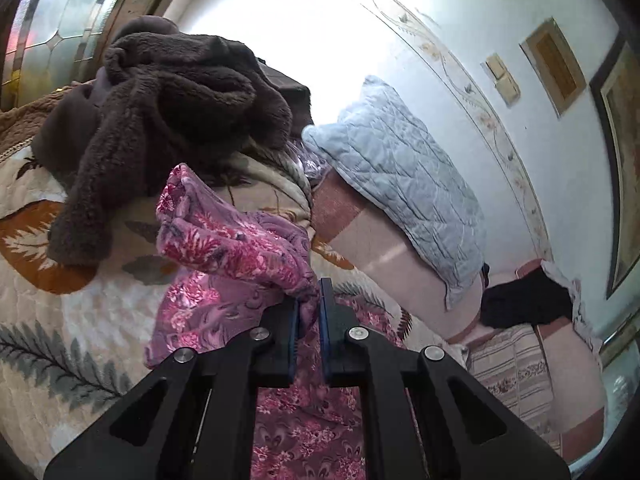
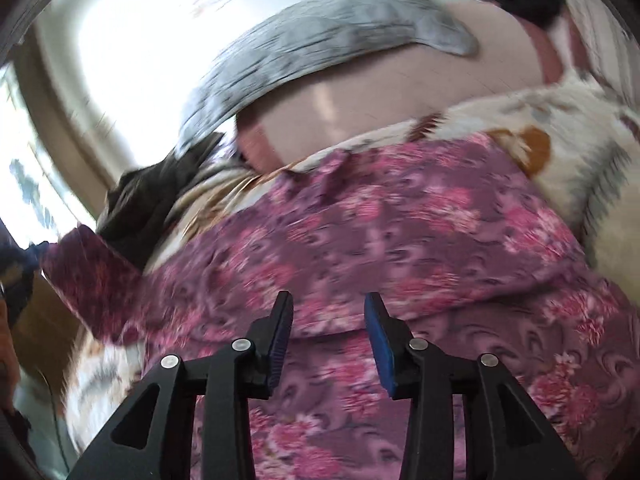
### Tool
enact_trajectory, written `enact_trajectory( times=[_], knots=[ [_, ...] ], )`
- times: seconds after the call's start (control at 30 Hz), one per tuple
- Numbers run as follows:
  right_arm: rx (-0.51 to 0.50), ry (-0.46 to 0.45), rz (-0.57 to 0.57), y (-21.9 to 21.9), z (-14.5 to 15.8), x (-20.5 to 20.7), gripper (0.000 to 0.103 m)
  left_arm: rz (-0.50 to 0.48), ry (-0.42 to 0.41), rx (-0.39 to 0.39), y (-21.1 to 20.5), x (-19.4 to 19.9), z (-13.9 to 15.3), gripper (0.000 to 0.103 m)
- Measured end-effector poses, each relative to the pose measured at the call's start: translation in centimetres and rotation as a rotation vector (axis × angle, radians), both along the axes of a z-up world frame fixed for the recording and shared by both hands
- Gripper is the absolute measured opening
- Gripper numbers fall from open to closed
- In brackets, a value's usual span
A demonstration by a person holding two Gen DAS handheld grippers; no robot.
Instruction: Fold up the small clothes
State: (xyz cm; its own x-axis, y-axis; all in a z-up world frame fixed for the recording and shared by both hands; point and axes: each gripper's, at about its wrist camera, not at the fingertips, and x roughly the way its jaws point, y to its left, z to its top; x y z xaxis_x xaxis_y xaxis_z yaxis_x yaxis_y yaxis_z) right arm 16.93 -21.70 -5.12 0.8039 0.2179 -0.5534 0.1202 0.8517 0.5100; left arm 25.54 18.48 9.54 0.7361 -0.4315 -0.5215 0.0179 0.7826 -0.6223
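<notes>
Left gripper (image 1: 309, 304) clamped tight on a bunched edge of the pink floral garment (image 1: 224, 248), lifting it off the leaf-print quilt (image 1: 60, 312), likely to carry a fold over. Right gripper (image 2: 328, 332) half open, holding nothing, hovering over the garment's spread middle.

Around your work: bedding and wall.
You have a leaf-print quilt (image 1: 60, 320), a brown fleece heap (image 1: 168, 120) on it, a pale blue pillow (image 1: 400, 176) by the pink headboard (image 1: 392, 252), and framed pictures (image 1: 624, 176).
</notes>
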Motion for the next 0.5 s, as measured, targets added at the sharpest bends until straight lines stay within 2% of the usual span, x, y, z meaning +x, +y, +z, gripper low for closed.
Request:
enact_trajectory(
  times=[0.2,0.4,0.5],
  knots=[
    [0.102,0.047,-0.041,-2.3,-1.5,1.0,0.040,-0.131,0.046,0.062,-9.2,1.5,-1.9,0.006],
    [0.144,0.053,-0.067,-3.8,-1.7,1.2,0.040,-0.253,0.160,0.123,-18.1,3.1,-7.2,0.006],
    [0.161,0.060,-0.074,-4.4,-1.9,1.4,0.039,-0.297,0.230,0.159,-21.2,3.2,-10.2,0.006]
  ],
)
